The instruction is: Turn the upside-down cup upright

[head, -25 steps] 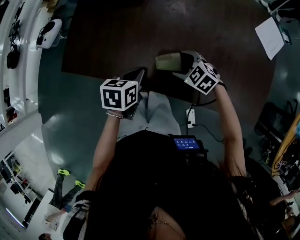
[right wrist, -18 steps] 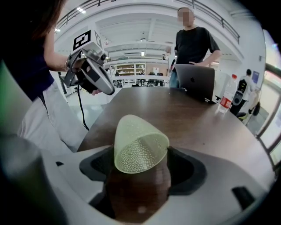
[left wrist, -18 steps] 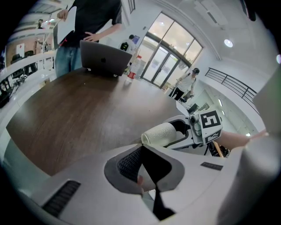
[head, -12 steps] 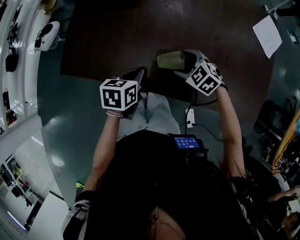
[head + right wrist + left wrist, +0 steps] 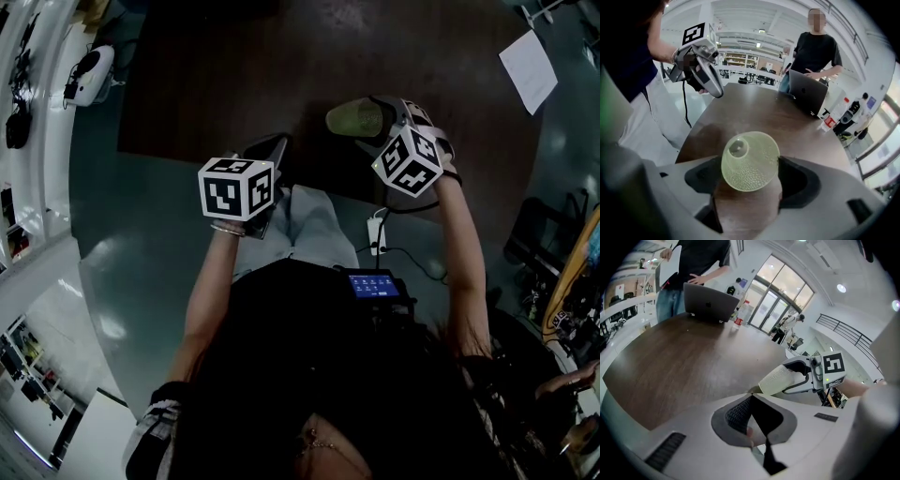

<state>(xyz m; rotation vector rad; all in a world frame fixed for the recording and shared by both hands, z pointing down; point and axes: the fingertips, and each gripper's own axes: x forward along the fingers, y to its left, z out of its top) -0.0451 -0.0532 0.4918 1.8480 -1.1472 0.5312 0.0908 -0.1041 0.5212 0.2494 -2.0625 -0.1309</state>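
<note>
A yellow-green dimpled cup [image 5: 354,117] lies on its side in the air above the dark brown table [image 5: 281,66]. My right gripper [image 5: 377,116] is shut on it, a jaw on each side. In the right gripper view the cup [image 5: 750,161] shows round, one end facing the camera. The left gripper view shows the same cup [image 5: 780,379] tilted in the right gripper [image 5: 806,376], just over the table's near edge. My left gripper [image 5: 267,150] hovers at that near edge, to the cup's left, shut with nothing in it; its pads [image 5: 740,411] meet.
A laptop [image 5: 710,303] stands open at the table's far side with a person [image 5: 813,47] behind it. Bottles [image 5: 740,315] stand beside the laptop. A white sheet [image 5: 530,67] lies at the table's right edge. A cable and power strip [image 5: 375,234] lie on the floor.
The right gripper has rolled and shifted slightly right, carrying the cup round with it. The left gripper has stayed put.
</note>
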